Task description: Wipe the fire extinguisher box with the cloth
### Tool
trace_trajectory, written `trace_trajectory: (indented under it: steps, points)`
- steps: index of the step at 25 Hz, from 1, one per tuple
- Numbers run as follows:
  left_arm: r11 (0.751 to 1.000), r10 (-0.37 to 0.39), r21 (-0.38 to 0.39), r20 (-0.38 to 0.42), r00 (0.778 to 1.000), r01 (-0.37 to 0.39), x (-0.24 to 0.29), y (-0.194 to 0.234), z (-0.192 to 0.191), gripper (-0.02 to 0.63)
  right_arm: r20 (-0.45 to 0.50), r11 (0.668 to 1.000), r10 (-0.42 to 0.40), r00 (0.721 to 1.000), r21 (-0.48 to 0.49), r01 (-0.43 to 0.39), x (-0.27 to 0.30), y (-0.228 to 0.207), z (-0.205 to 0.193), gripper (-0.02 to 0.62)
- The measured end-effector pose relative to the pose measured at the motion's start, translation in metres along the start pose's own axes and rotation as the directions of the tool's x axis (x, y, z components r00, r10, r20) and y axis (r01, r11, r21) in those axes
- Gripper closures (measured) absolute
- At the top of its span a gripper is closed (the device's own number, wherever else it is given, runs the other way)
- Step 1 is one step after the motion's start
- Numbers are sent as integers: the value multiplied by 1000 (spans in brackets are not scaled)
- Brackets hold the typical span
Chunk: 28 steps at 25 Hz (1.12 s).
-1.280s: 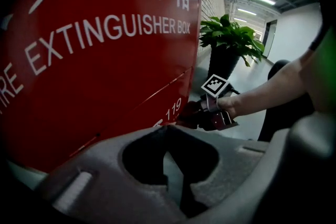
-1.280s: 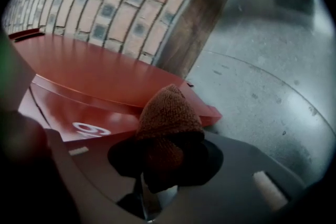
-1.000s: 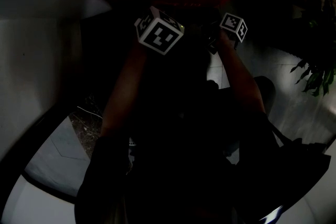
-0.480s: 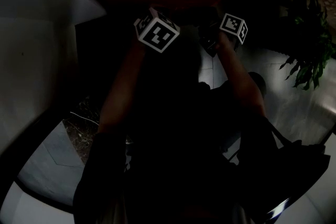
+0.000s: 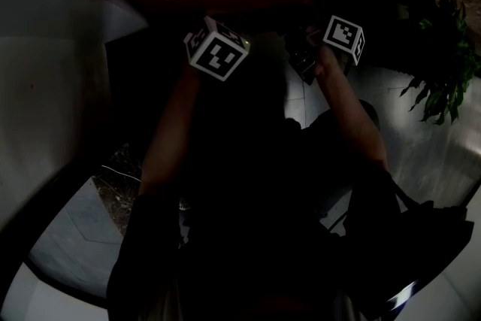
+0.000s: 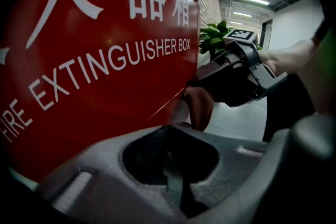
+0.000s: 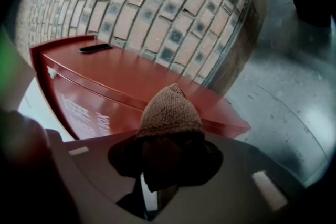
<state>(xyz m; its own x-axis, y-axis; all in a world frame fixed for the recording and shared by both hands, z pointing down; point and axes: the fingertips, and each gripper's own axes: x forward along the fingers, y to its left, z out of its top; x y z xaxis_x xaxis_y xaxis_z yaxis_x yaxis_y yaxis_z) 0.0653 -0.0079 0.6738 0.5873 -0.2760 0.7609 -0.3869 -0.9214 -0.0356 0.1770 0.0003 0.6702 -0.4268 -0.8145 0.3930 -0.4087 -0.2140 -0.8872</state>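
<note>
a brick wall (image 7: 157,2) fills the back of the right gripper view, and a grey polished floor (image 7: 294,113) runs off to its right. against the wall stands the red fire extinguisher box (image 6: 94,60), its front lettered in white; in the head view it sits at the top of the frame, just beyond both grippers. a green potted plant (image 5: 443,86) stands to the right of the box, well apart from it. the person's two forearms (image 5: 169,124) reach up from the dark lower part of the head view towards the box front, each ending in a marker cube, the left one (image 5: 216,49) and the right one (image 5: 344,38).

the left gripper (image 6: 176,176) is held low and close to the lettered front, with its jaws pressed together and nothing between them. the right gripper (image 7: 157,176) hangs near the right-hand end of the box and looks along the flat red top. its jaws pinch the brown knitted cloth (image 7: 169,113), whose bunched tip pokes out past them. from the left gripper view the cloth hangs under the right gripper, right at the right edge of the box front; whether it touches the metal cannot be made out. a small dark flat object (image 7: 95,49) lies on the box top near the wall.
</note>
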Motion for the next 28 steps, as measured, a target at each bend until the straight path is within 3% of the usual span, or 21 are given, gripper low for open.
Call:
trace_trajectory:
  steps: [11, 19, 28]
  points:
    - [999, -8, 44, -28, 1000, 9, 6, -9, 3, 603, 46, 987, 161, 986, -4, -161, -26, 76, 15, 472]
    - [999, -10, 35, -8, 1000, 10, 5, -9, 10, 603, 60, 957, 278, 959, -106, -271, -44, 140, 23, 472]
    - [998, -50, 22, 7, 999, 50, 0, -20, 15, 603, 91, 929, 340, 936, -187, -319, -59, 168, 32, 472]
